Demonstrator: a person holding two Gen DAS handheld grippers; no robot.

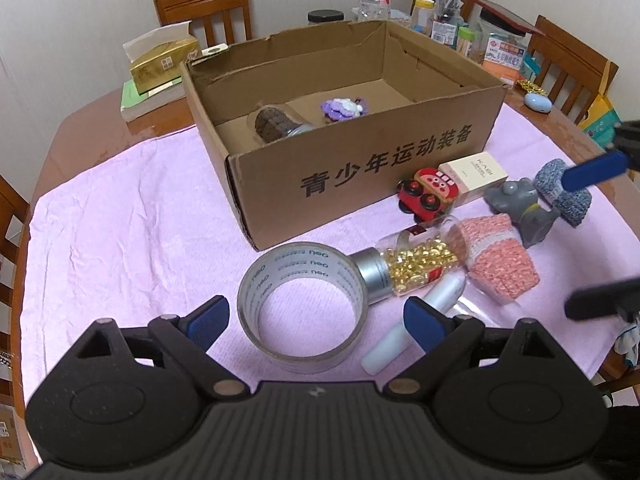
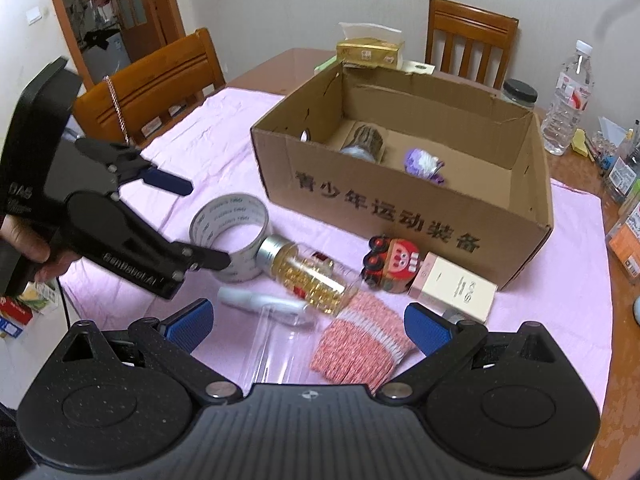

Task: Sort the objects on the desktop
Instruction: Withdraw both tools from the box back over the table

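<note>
An open cardboard box [image 1: 360, 172] stands on the pink cloth and holds a brown jar [image 1: 276, 124] and a purple toy [image 1: 342, 109]. In front of it lie a clear tape roll [image 1: 302, 304], a bottle of gold capsules [image 1: 416, 266], a white tube [image 1: 412, 326], a pink knitted piece [image 1: 496, 266], a red toy bus [image 1: 430, 194], a beige carton [image 1: 474, 176], a grey figurine [image 1: 524, 212] and a blue knitted piece [image 1: 562, 192]. My left gripper [image 1: 316, 318] is open around the tape roll [image 2: 232, 236]. My right gripper [image 2: 308, 322] is open and empty above the pink knitted piece [image 2: 360, 344].
A tissue box [image 1: 164, 60] on books sits behind the box at left. Bottles, jars and packets [image 1: 452, 20] crowd the far right of the table. Wooden chairs [image 2: 152, 84] surround the table. A water bottle [image 2: 568, 100] stands at right.
</note>
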